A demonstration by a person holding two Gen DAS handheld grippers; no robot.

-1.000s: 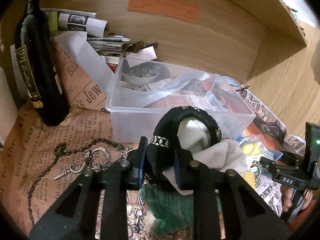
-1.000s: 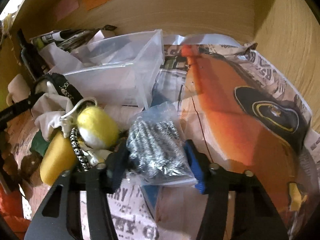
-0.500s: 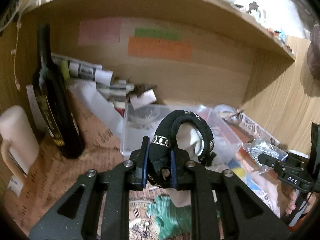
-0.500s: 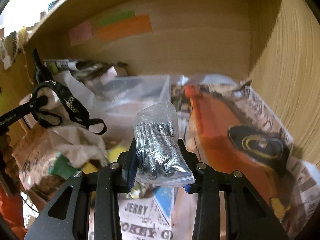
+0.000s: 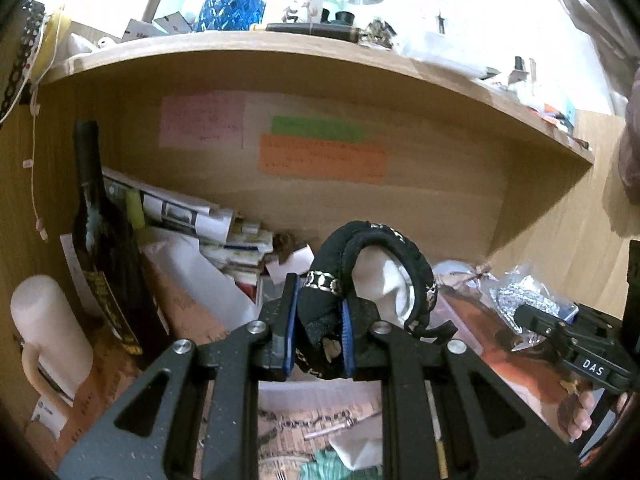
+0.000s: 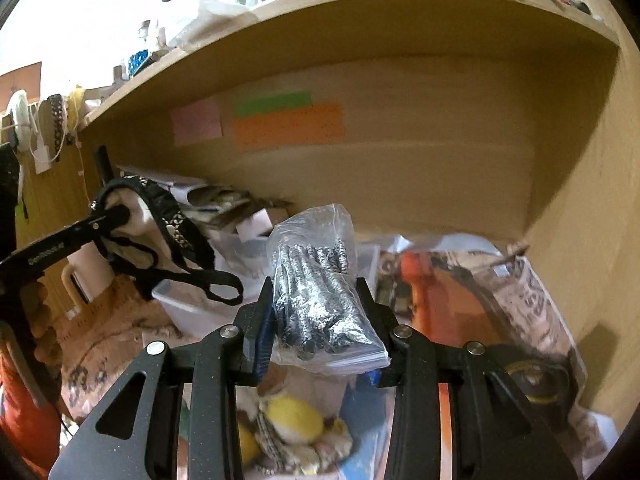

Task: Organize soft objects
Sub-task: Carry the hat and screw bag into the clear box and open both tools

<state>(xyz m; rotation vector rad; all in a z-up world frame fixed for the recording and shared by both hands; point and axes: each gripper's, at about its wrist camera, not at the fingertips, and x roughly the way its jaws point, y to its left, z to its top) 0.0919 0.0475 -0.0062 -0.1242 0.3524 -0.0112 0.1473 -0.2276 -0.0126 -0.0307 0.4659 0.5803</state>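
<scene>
Black studded strap (image 5: 374,240), seemingly cloth-lined, clamped in left fingers (image 5: 289,320); right fingers (image 6: 262,328) grip silvery bag (image 6: 316,300).

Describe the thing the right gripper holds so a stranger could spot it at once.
Start at the wooden shelf with coloured notes on its back wall. In front of it, the right gripper pinches a small clear plastic bag of silvery metallic pieces. Nothing else nearby is both see-through and glittering.
</scene>
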